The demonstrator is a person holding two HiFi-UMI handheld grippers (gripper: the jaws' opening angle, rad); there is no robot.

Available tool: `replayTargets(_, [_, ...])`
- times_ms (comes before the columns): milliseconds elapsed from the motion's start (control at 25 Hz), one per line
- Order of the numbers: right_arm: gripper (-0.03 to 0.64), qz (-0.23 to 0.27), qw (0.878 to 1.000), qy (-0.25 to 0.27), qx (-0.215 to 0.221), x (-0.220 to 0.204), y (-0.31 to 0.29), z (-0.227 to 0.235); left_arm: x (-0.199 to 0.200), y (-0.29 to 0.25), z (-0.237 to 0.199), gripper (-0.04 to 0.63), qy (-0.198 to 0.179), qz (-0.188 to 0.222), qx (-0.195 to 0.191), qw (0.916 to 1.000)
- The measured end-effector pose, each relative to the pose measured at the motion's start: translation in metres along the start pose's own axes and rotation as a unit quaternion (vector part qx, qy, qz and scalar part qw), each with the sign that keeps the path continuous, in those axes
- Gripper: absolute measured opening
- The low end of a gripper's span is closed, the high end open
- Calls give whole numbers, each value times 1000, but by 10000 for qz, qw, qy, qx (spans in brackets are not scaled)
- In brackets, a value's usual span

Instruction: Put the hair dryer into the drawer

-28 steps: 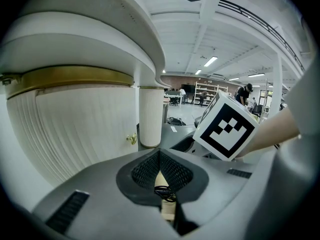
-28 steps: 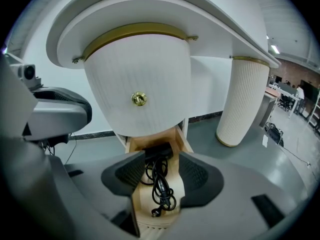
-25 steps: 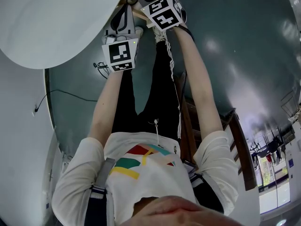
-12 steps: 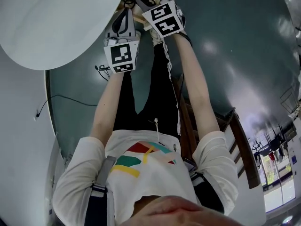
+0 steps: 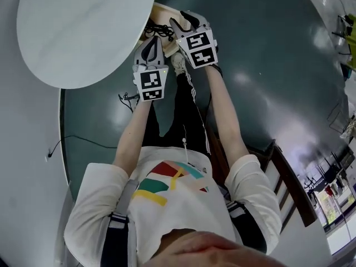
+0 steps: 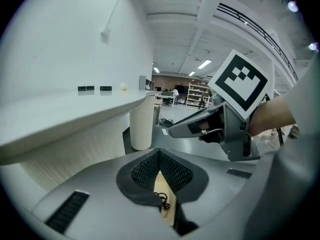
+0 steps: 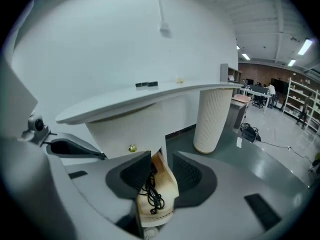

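An open wooden drawer [image 5: 164, 16] sticks out from under the white table, with a coiled black cord [image 5: 158, 31] lying in it. I cannot make out the hair dryer's body. My right gripper [image 5: 186, 20] hovers above the drawer [image 7: 166, 184]. Its jaws have just been closing and still stand apart. Nothing is between them, and the cord [image 7: 153, 196] shows below through the gap. My left gripper [image 5: 151, 42] hangs beside it, its pad tips touching [image 6: 159, 154] with nothing held. Drawer wood and cord [image 6: 162, 200] show under it.
The round white table [image 5: 78, 32] spreads to the left on a ribbed white pillar [image 7: 212, 119]. A brass knob [image 7: 132, 148] sits on the cabinet front. A wooden chair [image 5: 289, 177] stands behind at the right. A thin cable [image 5: 83, 141] lies on the dark floor.
Both grippers have lifted up and back from the drawer, the right one more. They now sit lower in the head view, and the drawer with the cord shows beyond them.
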State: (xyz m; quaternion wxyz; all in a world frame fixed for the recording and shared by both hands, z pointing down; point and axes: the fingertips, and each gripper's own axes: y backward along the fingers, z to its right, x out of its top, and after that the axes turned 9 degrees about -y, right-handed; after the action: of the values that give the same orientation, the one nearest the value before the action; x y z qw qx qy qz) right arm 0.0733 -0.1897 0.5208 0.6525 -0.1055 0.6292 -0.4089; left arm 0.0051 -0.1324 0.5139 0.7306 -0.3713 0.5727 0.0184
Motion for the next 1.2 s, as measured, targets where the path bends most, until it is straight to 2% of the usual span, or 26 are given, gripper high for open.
replayTargets(160, [94,260,9992,-166,-245,25,32,-2,24,15,9,14,117,46,-128,9998])
replayTargets(360, [48,795,9942,-445,-570,59,73,-2,66,31,20,14,108,345,-335,9988])
replayTargets(560, [34,1457,9820,-679,-992,99,137,-8,112,61,15,14,199,586,-207,9979])
replayTargets(640, [29,1748,9748,-741,-1172,114,168,-12,136,76,13,14,131,715,-202,9972])
replayTargets(800, [21,2232,9610,-715,-1467,135,215,-26,179,102,15,14,-152,1069,-464,9931])
replayTargets(1040, [20,2686,9465,-689,-1649,151,260,-51,221,131,3,14,-690,1578,-567,9834])
replayTargets(1200, [20,2942,9360,-627,-1827,159,290,-62,248,147,-6,14,-745,1900,-523,9776])
